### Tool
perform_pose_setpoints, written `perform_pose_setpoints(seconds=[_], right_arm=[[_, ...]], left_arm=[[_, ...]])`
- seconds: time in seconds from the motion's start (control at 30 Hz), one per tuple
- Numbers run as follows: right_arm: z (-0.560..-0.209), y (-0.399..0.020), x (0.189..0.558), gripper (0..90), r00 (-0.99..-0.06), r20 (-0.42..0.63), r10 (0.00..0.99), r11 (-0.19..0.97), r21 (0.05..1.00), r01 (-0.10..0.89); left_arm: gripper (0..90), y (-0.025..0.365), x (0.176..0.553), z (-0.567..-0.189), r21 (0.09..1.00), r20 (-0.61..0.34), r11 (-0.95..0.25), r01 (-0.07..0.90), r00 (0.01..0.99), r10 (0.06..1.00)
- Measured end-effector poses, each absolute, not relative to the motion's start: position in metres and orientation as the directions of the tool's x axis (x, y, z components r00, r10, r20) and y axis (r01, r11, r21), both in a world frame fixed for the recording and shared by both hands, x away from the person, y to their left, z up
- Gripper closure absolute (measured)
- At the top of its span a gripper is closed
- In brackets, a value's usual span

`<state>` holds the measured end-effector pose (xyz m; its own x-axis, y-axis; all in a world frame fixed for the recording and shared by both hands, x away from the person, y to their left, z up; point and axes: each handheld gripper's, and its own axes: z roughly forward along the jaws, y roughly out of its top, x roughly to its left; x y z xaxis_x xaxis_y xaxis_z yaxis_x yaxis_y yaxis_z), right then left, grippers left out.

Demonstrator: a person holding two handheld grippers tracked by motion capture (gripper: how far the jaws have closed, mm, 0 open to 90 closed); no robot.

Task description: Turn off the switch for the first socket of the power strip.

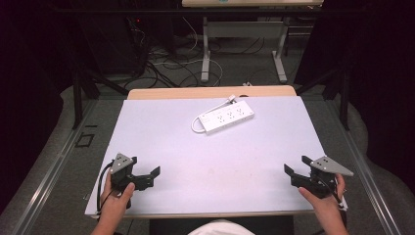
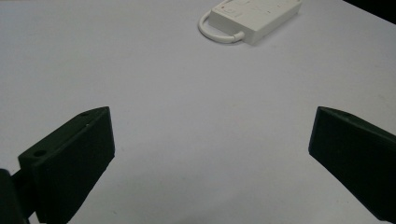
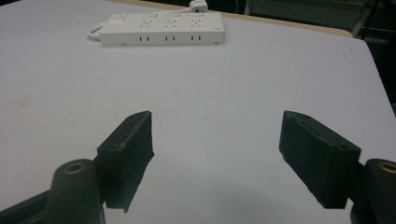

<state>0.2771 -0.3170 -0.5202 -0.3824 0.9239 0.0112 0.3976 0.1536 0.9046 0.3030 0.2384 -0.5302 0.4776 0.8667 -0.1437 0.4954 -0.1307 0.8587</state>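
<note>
A white power strip with several sockets lies on the white table top, past the middle, with its cord looped at its left end. It appears far ahead in the left gripper view and the right gripper view. My left gripper rests near the front left corner, held by a hand, its jaws wide apart with nothing between them. My right gripper sits near the front right edge, also open and empty. Both point inward toward the table's middle.
The table has a wooden back edge. Beyond it stand the legs of another desk and tangled cables on the floor. Dark frame bars flank the table on both sides.
</note>
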Motion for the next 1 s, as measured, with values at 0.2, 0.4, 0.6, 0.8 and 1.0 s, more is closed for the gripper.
perform_pose_setpoints(seconds=[0.2,0.4,0.6,0.8,1.0], right_arm=[[-0.517,-0.311,0.281,33.0,-0.435,0.015,0.900,0.169,0.909,0.381],[-0.509,-0.304,0.285,36.1,-0.447,0.017,0.895,0.181,0.901,0.395],[-0.494,-0.291,0.297,37.8,-0.481,0.006,0.877,0.195,0.910,0.367],[-0.478,-0.280,0.311,37.6,-0.514,-0.027,0.857,0.237,0.907,0.348],[-0.462,-0.264,0.322,37.8,-0.535,-0.040,0.844,0.257,0.906,0.337]], left_arm=[[0.1,0.238,0.301,-0.530,0.859,-0.140,-0.132,0.495,0.476,0.868],[0.1,0.238,0.297,-0.528,0.862,-0.139,-0.130,0.491,0.474,0.869],[0.1,0.240,0.296,-0.529,0.863,-0.138,-0.129,0.489,0.473,0.870],[0.1,0.241,0.296,-0.529,0.862,-0.142,-0.124,0.492,0.468,0.872],[0.1,0.241,0.296,-0.529,0.863,-0.140,-0.123,0.490,0.466,0.874]])
